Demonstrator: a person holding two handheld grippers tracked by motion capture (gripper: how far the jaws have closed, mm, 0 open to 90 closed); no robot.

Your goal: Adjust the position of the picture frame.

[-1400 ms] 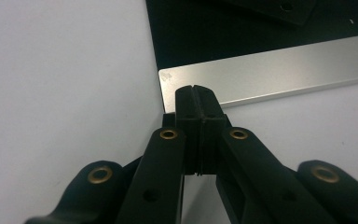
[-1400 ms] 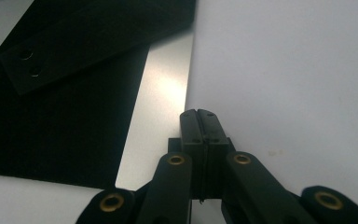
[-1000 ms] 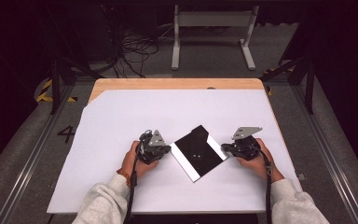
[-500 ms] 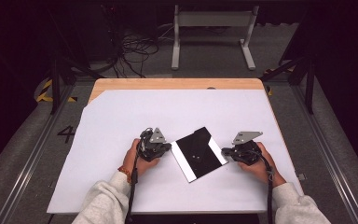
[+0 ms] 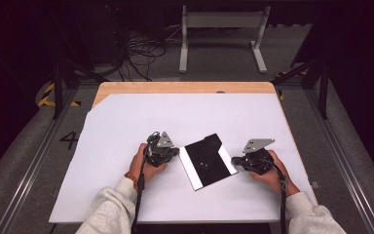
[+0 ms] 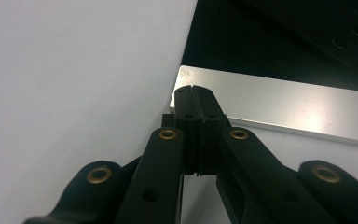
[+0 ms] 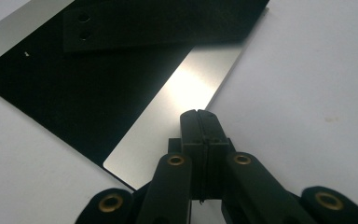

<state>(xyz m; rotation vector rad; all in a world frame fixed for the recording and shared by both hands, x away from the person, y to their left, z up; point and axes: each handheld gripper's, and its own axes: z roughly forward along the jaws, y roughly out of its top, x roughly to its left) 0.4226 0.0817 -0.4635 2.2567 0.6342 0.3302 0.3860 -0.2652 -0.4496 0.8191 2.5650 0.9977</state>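
Note:
A flat black plate [image 5: 206,161] with a silver strip along two opposite edges lies tilted on the white table sheet [image 5: 185,117]. My left gripper [image 5: 177,152] sits at the plate's left edge, and its jaws are shut with nothing between them. In the left gripper view the left gripper [image 6: 192,91] has its tips at the corner of the silver strip [image 6: 284,109]. My right gripper [image 5: 234,161] is at the plate's right edge, also shut and empty. In the right gripper view the right gripper [image 7: 198,114] points onto the other silver strip [image 7: 186,88]. Whether either tip touches the plate is unclear.
The wooden tabletop [image 5: 175,87] shows beyond the sheet's far edge. A metal stand [image 5: 221,29] and loose cables [image 5: 141,53] are on the floor behind. Metal rails [image 5: 343,161] run along both sides of the table. Sleeved forearms [image 5: 112,209] come in from the bottom.
My right gripper has slid a little toward the person along the plate's right edge. The left gripper and the plate have kept still.

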